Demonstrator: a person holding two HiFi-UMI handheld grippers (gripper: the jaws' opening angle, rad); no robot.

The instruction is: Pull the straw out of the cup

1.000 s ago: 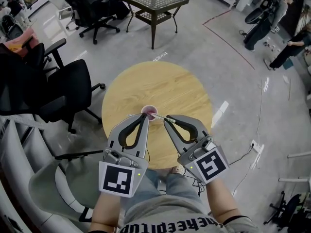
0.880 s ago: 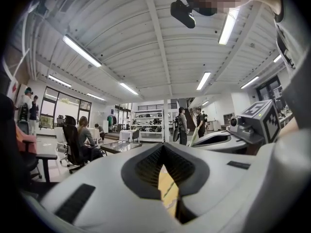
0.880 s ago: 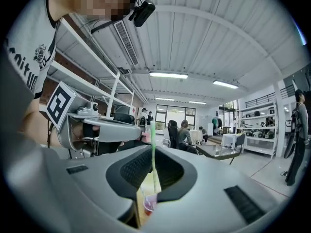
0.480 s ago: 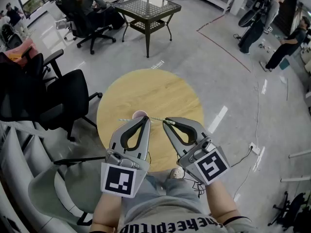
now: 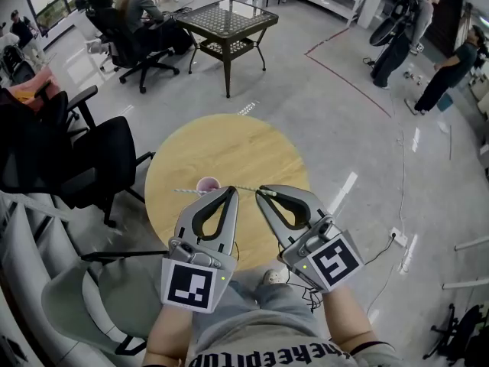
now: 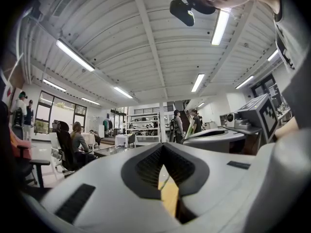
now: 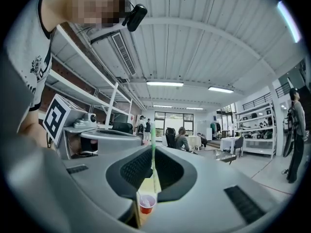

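Observation:
A small pink cup (image 5: pixel 208 184) stands on the round wooden table (image 5: pixel 229 140). In the head view a thin pale straw (image 5: pixel 246 189) lies level in the air, outside the cup. Its free end reaches left past the cup. My right gripper (image 5: pixel 263 192) is shut on the straw's right end. In the right gripper view the straw (image 7: pixel 153 152) stands up between the closed jaws (image 7: pixel 152 148), and the cup (image 7: pixel 146 204) shows below them. My left gripper (image 5: pixel 231 192) is beside the right one and above the table. Its jaws meet at the tips and are empty (image 6: pixel 163 147).
Black office chairs (image 5: pixel 99 151) stand left of the table and a pale green chair (image 5: pixel 84 297) sits at the lower left. A glass-topped metal table (image 5: pixel 229 17) is behind, with a seated person (image 5: pixel 137 10). People stand at the far right (image 5: pixel 451 67).
The straw's far end was at the cup a second ago and now hangs free, left of it. Both grippers have lifted and drawn back from the cup.

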